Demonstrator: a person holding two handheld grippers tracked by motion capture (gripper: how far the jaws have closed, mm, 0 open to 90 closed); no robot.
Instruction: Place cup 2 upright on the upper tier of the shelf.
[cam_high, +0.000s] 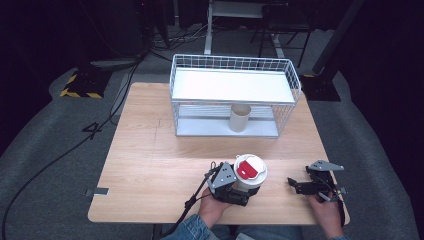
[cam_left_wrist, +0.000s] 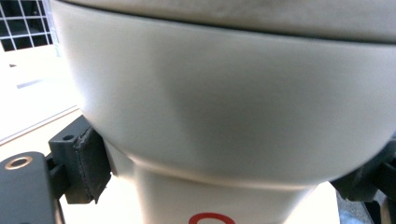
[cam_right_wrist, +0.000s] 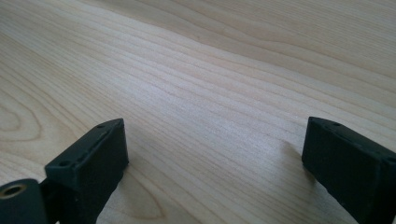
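A white wire rack stands at the table's far side, a beige cup on its lower shelf, well apart from the work. The lidded paper cup sits near the front edge, pinched by the left gripper, pads pressing its wall. The right gripper rests beside it, jaws spread over bare wood.

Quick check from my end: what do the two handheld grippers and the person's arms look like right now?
Both are black, boxy tools. The left gripper and the right gripper each carry a grey three-cornered plate on top. A black cable trails from the left one. Their fingers are blocky black pieces with small screw holes, and a brass-coloured ring sits near one base. A blue denim sleeve covers the left forearm.
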